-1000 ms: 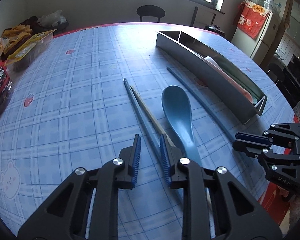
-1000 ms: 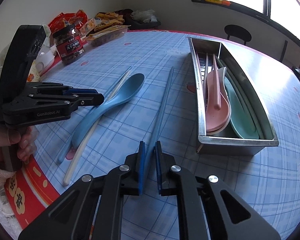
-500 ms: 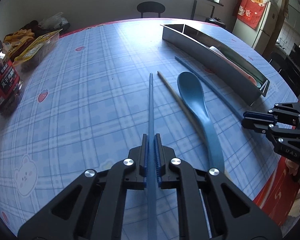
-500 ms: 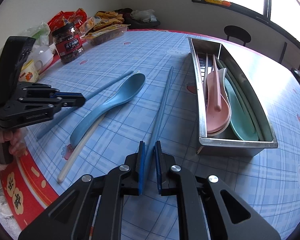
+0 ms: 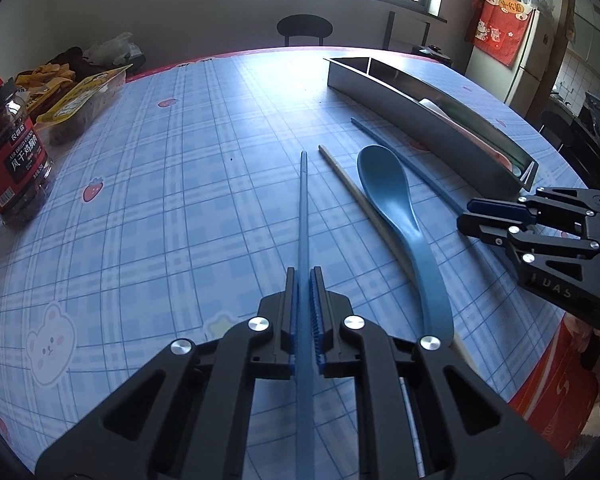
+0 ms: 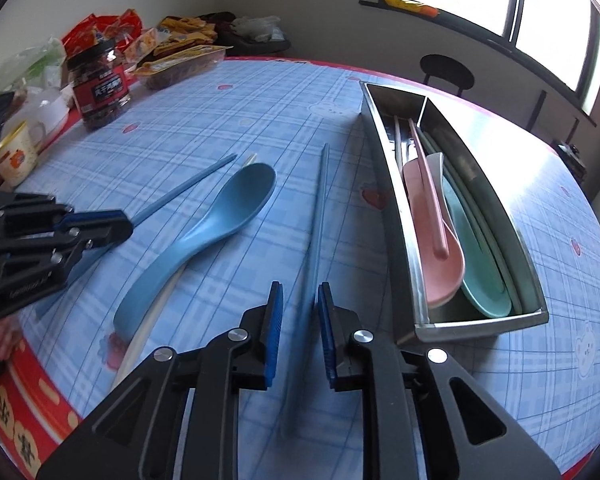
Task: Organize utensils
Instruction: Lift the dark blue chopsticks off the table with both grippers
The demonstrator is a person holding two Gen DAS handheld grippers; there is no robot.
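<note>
Near the table's [image 5: 180, 200] front edge, one blue chopstick [image 5: 303, 208] is clamped in the left hand-held gripper [image 5: 303, 312], while its mate [image 6: 318, 216] is straddled by the right hand-held gripper's [image 6: 299, 332] parted jaws; pivoting in that end grip could be caused by swinging toward the tray [image 6: 404, 240].

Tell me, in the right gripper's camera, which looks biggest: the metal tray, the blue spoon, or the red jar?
1. Metal tray, the longest.
2. Blue spoon.
3. Red jar, smallest, though it stands farther from the camera, so that may be misleading.
</note>
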